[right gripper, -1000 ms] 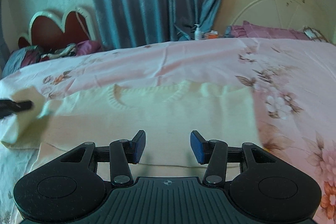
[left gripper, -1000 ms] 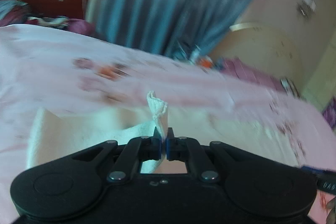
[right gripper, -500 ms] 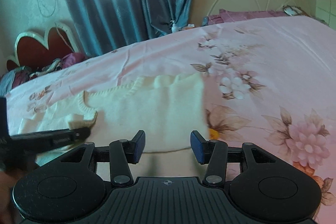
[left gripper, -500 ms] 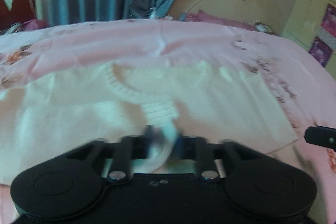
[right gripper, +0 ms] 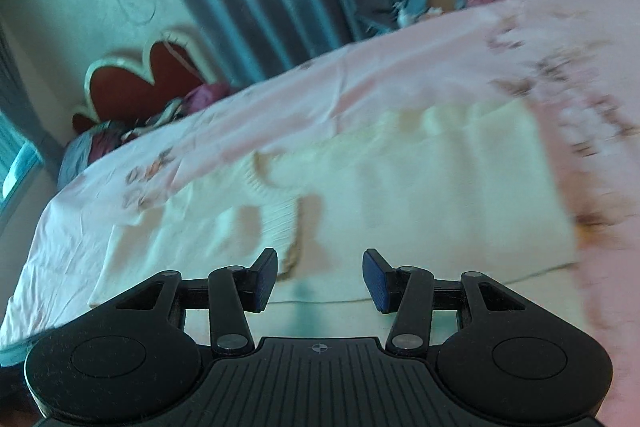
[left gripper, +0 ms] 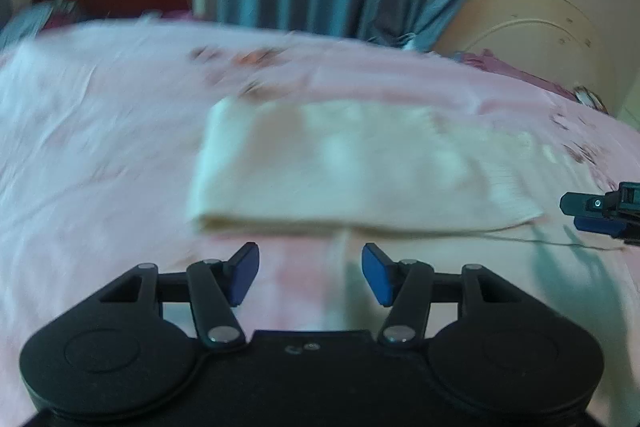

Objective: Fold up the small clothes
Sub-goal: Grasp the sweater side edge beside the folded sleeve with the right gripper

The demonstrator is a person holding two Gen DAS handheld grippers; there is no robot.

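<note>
Left wrist: both claws (left gripper: 309, 275) (right gripper: 319, 279) gape over cream sweater (left gripper: 340, 171) on pink bedsheet (left gripper: 100, 131).

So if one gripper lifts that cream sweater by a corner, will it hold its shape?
Probably not. The cream sweater is a soft knit lying flat and creased on the pink bedsheet, so it would likely droop and unfold. It looks light, judging by its thin folded edge. The ribbed collar suggests grip rather than slipperiness.
</note>
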